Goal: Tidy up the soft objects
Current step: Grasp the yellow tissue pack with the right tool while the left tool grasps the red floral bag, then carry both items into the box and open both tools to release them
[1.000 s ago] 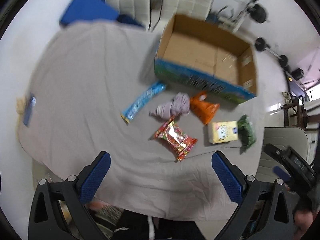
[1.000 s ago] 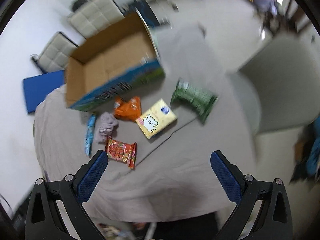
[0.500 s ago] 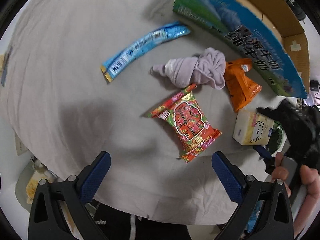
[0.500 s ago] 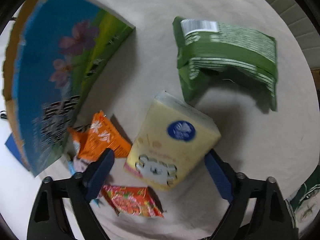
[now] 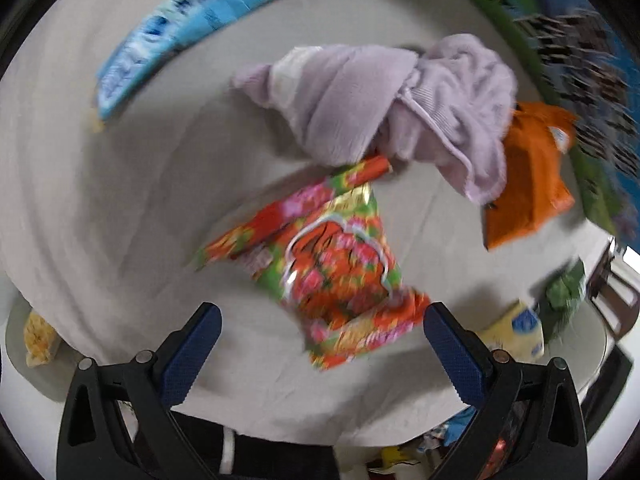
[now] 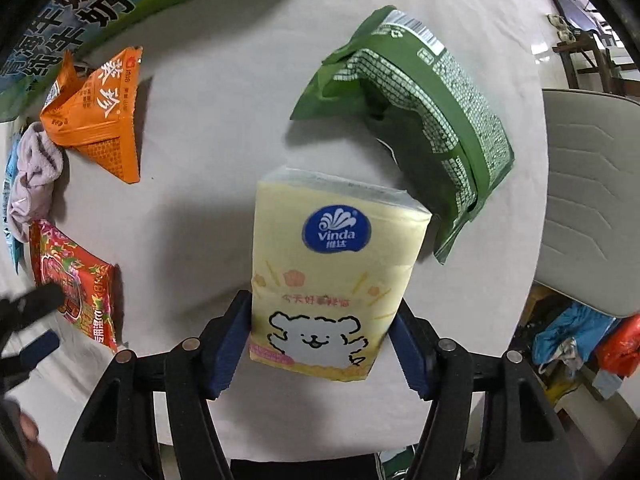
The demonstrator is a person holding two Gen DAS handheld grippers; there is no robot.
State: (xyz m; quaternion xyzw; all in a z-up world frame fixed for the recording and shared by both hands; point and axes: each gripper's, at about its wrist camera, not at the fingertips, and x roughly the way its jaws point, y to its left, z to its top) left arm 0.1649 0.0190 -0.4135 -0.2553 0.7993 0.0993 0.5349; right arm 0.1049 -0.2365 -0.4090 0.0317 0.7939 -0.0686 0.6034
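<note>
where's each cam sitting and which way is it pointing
Left wrist: on the left gripper, facing down at the red snack packet and purple cloth; its open jaws show.
Right wrist: on the right gripper, facing down at the yellow tissue pack its jaws squeeze.
Shared: red packet, cloth, orange packet, tissue pack, green bag.

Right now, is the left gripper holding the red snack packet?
No, the left gripper hangs open above the red snack packet, its blue fingers spread wide with nothing between them.
</note>
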